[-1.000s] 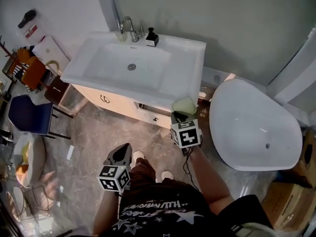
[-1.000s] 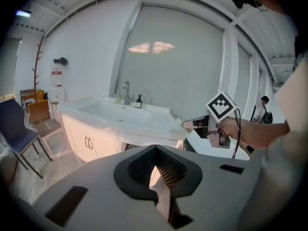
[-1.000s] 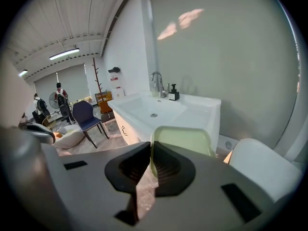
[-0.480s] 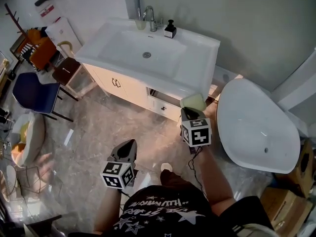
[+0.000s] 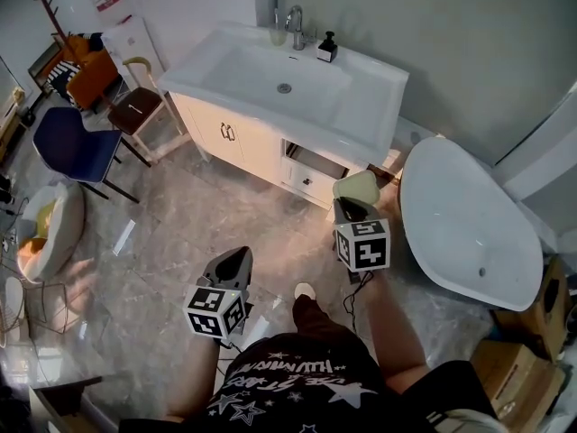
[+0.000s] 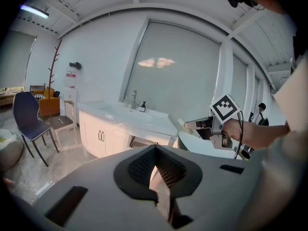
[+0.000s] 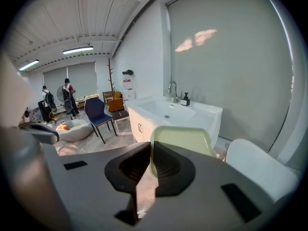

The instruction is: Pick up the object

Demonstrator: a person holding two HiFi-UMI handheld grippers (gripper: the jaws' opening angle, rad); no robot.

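A pale green shallow tray (image 5: pixel 357 186) sticks out from my right gripper (image 5: pixel 346 207), which is shut on its rim and holds it in the air in front of the white vanity (image 5: pixel 374 106). In the right gripper view the tray (image 7: pixel 185 139) stands on edge just right of the closed jaws of that gripper (image 7: pixel 148 150). My left gripper (image 5: pixel 236 262) hangs lower and to the left over the marble floor. In the left gripper view that gripper (image 6: pixel 155 163) is shut with nothing between its pads, and the right gripper (image 6: pixel 211 126) shows to its right.
The vanity's basin has a faucet (image 5: pixel 295 25) and a black soap bottle (image 5: pixel 327 50) at the back. A white bathtub (image 5: pixel 464 228) stands right of it. A blue chair (image 5: pixel 72 147) and an orange chair (image 5: pixel 90 75) stand left. Cardboard boxes (image 5: pixel 514 382) sit bottom right.
The head view has swung, so the vanity sits higher and farther right and more floor shows. Both grippers keep their pose; the right one still holds the green tray.
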